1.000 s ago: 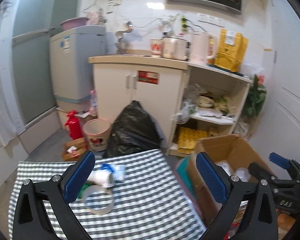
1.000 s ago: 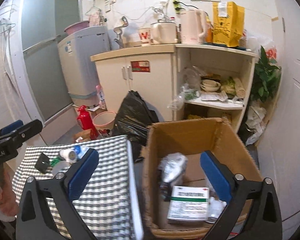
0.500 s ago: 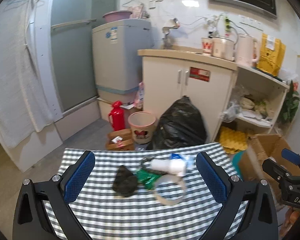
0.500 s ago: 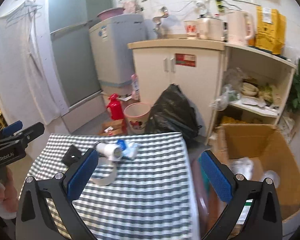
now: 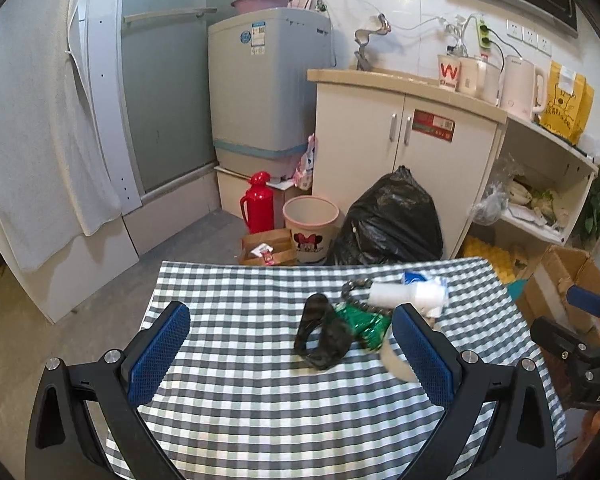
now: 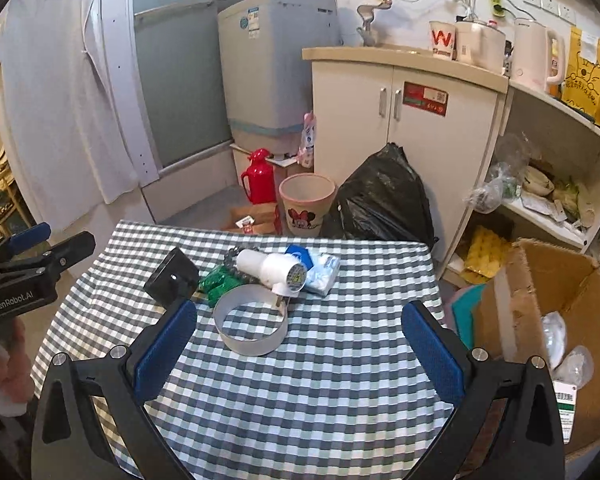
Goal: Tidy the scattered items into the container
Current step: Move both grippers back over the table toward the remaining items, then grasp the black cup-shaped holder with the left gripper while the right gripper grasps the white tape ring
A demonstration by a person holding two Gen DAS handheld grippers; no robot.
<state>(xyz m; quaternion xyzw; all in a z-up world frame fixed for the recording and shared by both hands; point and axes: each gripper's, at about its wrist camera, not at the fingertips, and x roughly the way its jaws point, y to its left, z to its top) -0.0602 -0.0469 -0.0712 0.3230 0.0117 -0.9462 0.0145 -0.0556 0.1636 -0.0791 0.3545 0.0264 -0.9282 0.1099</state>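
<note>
Left gripper [image 5: 290, 354]: jaws wide apart, holding nothing, hanging over the checked table [image 5: 260, 420].
Right gripper [image 6: 300, 344]: jaws wide apart too, nothing in them, looking at the pile from the other side.
Things to tidy: a small pile near the far end of the table. There is a black pouch [image 5: 320, 338], a green packet [image 5: 362, 322], a string of dark beads [image 6: 240, 264], a white bottle [image 6: 270, 268], a blue and white tissue pack [image 6: 320, 270] and a grey tape ring [image 6: 250, 326].
How they lie: all touching or lying on each other. The bottle rests on the ring's far edge.
Box: the cardboard box [image 6: 548, 304] sits on the floor just past the table's right side. It already has a few things in it.
Step now: I think a gripper is lining up to pick one thing.
How to do it well: take a top or outer thing first, like the bottle or the pouch. Come straight down, one finger on each side, so nothing else gets dragged. Close gently and lift before moving to the box.
</note>
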